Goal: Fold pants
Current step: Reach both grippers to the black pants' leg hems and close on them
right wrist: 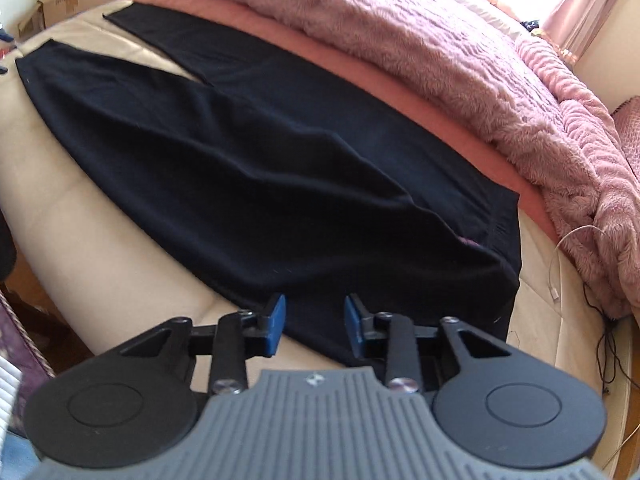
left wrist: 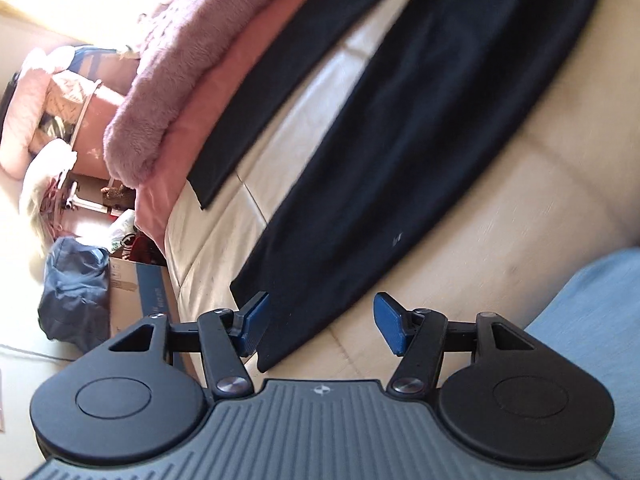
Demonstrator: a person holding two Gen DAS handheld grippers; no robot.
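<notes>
Black pants (right wrist: pixel 248 168) lie flat on a cream mattress (right wrist: pixel 80 216). Their waistband (right wrist: pixel 496 232) is at the right, and the two legs spread toward the upper left. In the left wrist view the near leg (left wrist: pixel 400 184) runs diagonally, its hem (left wrist: pixel 276 344) lying just under my left gripper (left wrist: pixel 322 326). That gripper is open, its blue pads (left wrist: pixel 390 328) wide apart on either side of the hem corner. My right gripper (right wrist: pixel 315 325) hovers over the near edge of the pants close to the waist. Its jaws stand narrower, with a gap and flat black cloth showing between them.
A fuzzy pink blanket (right wrist: pixel 460 64) and a pink sheet (right wrist: pixel 360 68) lie along the far side of the pants. A white cable (right wrist: pixel 560 264) trails at the right. Beside the bed stand a cardboard box (left wrist: pixel 136 292) and a blue bag (left wrist: pixel 76 292). Light blue fabric (left wrist: pixel 592 320) fills the near right.
</notes>
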